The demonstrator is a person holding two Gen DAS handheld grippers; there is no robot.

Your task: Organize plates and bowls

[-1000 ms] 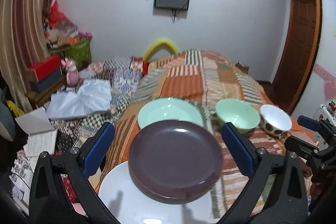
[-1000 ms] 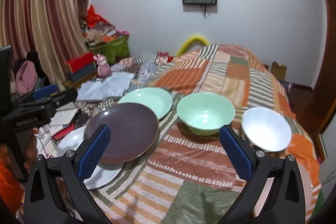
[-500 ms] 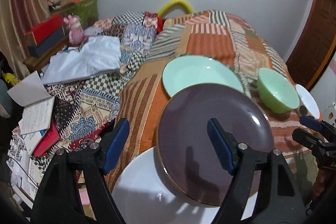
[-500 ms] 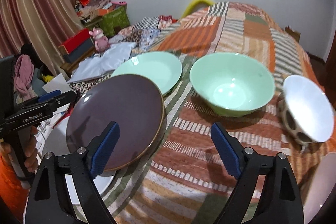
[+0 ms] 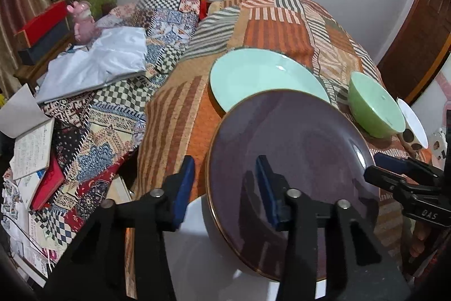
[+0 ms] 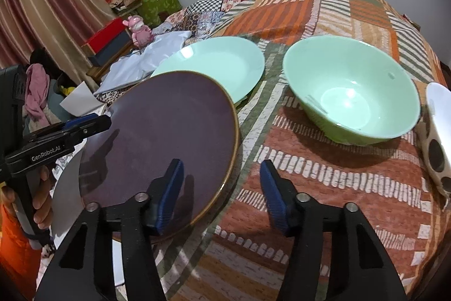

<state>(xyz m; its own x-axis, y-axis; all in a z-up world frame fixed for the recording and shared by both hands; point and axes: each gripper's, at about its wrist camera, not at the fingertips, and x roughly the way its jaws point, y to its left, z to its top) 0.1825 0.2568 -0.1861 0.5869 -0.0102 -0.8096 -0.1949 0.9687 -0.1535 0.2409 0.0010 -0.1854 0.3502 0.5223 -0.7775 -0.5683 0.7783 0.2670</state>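
Plates and bowls lie spread over a patchwork bedspread (image 6: 324, 188) on a bed, and nearly all the sorting looks left to do. Nearest is the purple plate (image 5: 293, 168), its near part resting on a white plate (image 5: 203, 253) that juts past the bed's near edge. That overlap is the only stacking visible so far.

The left hand-held gripper (image 5: 225, 188) straddles the purple plate's left rim, one finger inside the rim and one outside over the bedspread; its jaws are closing and the pads do not press on the plate yet. The right hand-held gripper (image 6: 222, 188) straddles the same plate's right rim in the same way, jaws also closing, with nothing clamped.

Just beyond the purple plate, and partly overlapped by it, sits a mint-green plate (image 6: 220, 64). To the right of the purple plate, with bare bedspread between, stands a green bowl (image 6: 349, 86), and beyond that a white spotted bowl (image 6: 437, 131) tipped on its side near the bed's right edge.

Room is tight on the purple plate's left: the bed falls away there to clutter of papers and boxes. Beyond the dishes the bedspread lies open.
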